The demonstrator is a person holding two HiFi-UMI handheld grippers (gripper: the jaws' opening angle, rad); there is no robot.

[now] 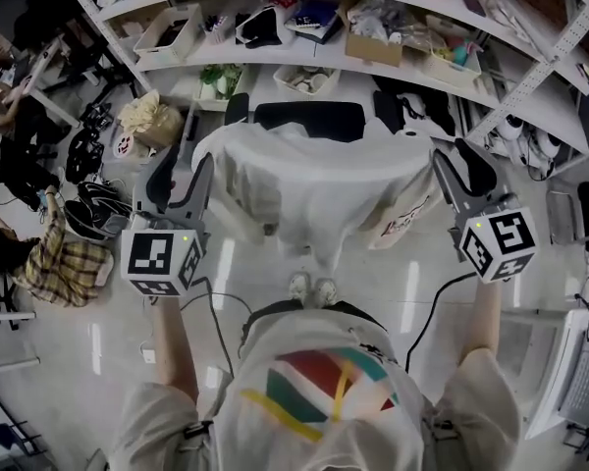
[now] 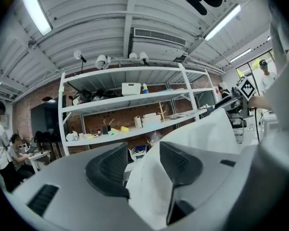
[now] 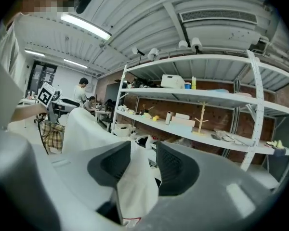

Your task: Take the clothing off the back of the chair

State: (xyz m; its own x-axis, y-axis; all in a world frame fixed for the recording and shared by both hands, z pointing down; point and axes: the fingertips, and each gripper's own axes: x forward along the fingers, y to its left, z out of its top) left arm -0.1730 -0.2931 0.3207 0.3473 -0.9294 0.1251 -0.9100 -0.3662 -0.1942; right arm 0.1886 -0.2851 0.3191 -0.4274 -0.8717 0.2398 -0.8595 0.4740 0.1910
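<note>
The white T-shirt (image 1: 314,180) hangs draped over the back of the black office chair (image 1: 309,118), directly ahead of the person. Its long axis runs side to side along the top edge of the chair back. The left gripper (image 1: 187,180) sits at the shirt's left end and the right gripper (image 1: 452,170) at its right end, so each hand is equally near its own corner.

In the left gripper view, the jaws stand apart with a fold of the cloth (image 2: 202,134) between them, lying against one pad only. In the right gripper view, the jaws are likewise released and a hanging fold (image 3: 135,186) fills much of the gap without being pinched.

Both grippers probably need to clench on these folds and then lift upward and toward the person to clear the chair back.
</note>
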